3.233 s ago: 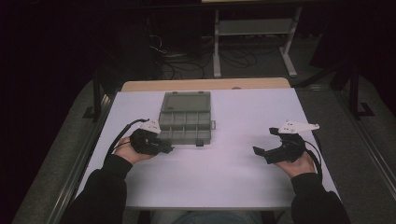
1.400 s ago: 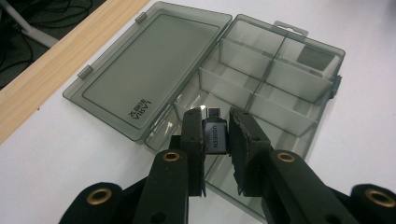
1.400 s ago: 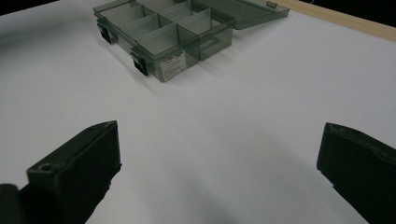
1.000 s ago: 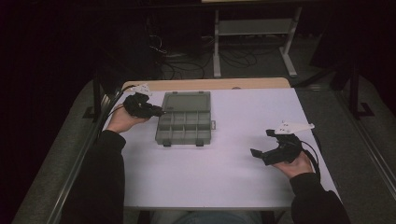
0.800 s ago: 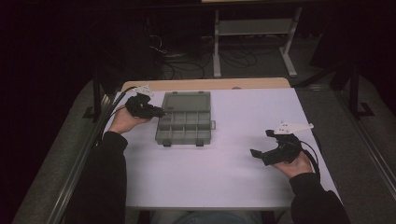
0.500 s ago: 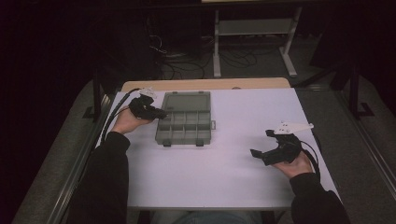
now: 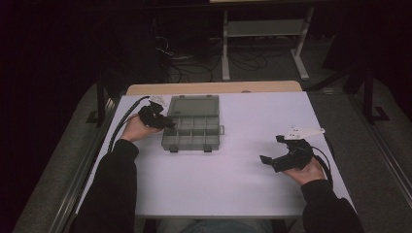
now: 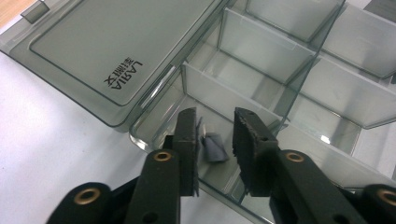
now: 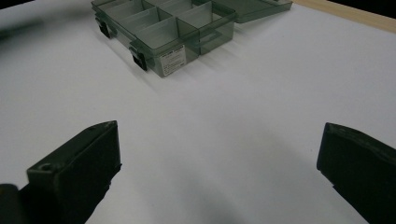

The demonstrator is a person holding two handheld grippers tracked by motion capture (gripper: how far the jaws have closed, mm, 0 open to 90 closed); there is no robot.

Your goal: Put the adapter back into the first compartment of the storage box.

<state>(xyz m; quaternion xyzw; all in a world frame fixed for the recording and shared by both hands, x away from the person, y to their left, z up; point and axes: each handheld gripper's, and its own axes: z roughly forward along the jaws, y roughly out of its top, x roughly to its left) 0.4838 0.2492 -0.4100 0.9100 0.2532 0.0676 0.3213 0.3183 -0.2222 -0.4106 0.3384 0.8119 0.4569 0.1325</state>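
Black jaws of the left gripper (image 8: 212, 140) stand a narrow gap apart over the corner compartment of the box (image 8: 280, 88), with a small grey piece (image 8: 214, 147) lying between them on the compartment floor; whether the pads touch it I cannot tell. In the high view this left gripper (image 7: 167, 124) sits at the box's (image 7: 192, 128) 9 o'clock edge, held by the left hand (image 7: 136, 128), its cable trailing off toward 8 o'clock.

The box is smoky clear plastic, open, its lid (image 8: 116, 46) folded flat toward 12 o'clock and carrying printed lettering. Dividers split the tray into several compartments.

The right gripper (image 7: 272, 148) rests in the right hand (image 7: 306, 170) at about 4 o'clock from the box, well apart from it. Its jaws are spread wide with nothing between them, as the right gripper view (image 9: 219, 163) shows over the bare white table (image 9: 243, 116). From there the box (image 9: 163, 28) lies at 11 o'clock.
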